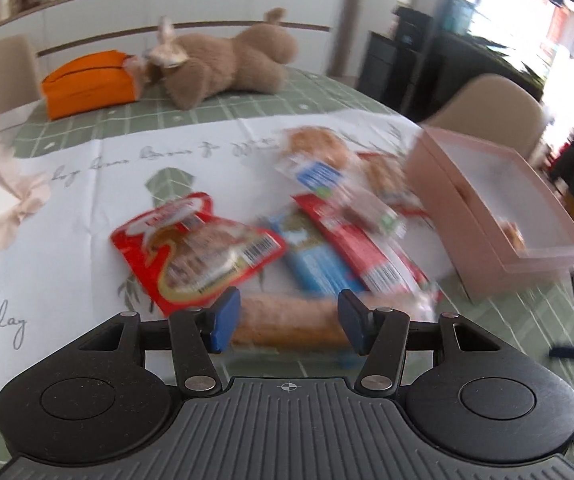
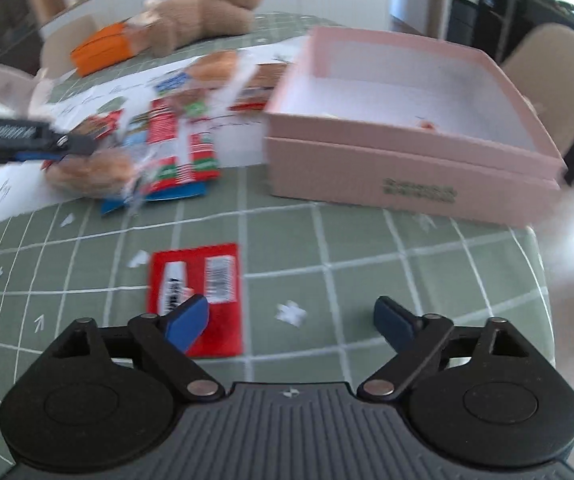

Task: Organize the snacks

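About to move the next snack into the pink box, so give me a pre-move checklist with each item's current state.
1. Left tool has a snack: ok; the bread roll packet sits between its pads, though whether they press on it cannot be told.
2. Right tool is free: ok; jaws wide, nothing between them.
3. Pink box is open and has room: ok; nearly empty.
4. Red packet is reachable by the right tool: ok; lies flat on the green cloth, partly under its left pad.
5. Path to the box: ok; bare cloth in front of it.
6. Snack pile stable: cannot tell; blurred.
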Demonstrator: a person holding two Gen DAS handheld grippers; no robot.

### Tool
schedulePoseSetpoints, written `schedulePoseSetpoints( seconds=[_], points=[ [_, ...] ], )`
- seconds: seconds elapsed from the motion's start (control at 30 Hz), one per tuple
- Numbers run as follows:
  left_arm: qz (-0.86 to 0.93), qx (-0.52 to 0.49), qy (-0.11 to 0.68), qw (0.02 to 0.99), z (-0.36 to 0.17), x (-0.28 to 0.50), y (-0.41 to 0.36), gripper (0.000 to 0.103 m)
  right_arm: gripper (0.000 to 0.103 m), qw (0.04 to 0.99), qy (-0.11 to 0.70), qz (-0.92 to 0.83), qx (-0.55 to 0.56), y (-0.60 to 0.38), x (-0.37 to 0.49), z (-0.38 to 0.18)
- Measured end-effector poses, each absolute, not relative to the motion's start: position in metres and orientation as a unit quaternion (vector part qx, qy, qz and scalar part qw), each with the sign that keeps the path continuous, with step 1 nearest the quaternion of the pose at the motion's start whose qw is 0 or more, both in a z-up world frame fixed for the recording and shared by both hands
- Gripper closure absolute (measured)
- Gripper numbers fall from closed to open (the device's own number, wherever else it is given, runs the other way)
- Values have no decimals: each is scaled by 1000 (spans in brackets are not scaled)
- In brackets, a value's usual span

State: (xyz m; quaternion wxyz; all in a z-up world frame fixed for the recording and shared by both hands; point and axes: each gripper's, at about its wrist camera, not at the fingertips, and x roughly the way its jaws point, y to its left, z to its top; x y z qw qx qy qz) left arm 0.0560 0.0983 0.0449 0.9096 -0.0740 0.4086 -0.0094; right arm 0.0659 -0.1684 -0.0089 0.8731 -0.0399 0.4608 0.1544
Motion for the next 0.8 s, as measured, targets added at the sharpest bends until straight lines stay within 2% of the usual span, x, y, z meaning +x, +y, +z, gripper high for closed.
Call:
schedulePoseSetpoints(
  seconds=[0.13,0.2,0.33,0.4,0.63,0.8],
  points=[
    [-13,-95,441,892,36,36,101,46,0,885,445,136,-37,-179,62,-15],
    [9,-153,446,882,31,29,113,46,0,890,435,130,-45,-179,59,-18],
    [23,-342,421,839,28,29,144,46,0,901,412,120,-53,-177,57,-20],
    [43,-386,419,821,25,34,150,46,0,906,404,115,-50,-175,56,-22],
    [109,-396,411,814,11,72,144,44,0,914,389,107,-45,-173,49,-23],
    [116,-320,417,843,15,90,127,44,0,914,388,112,-46,-172,47,-24]
  ],
)
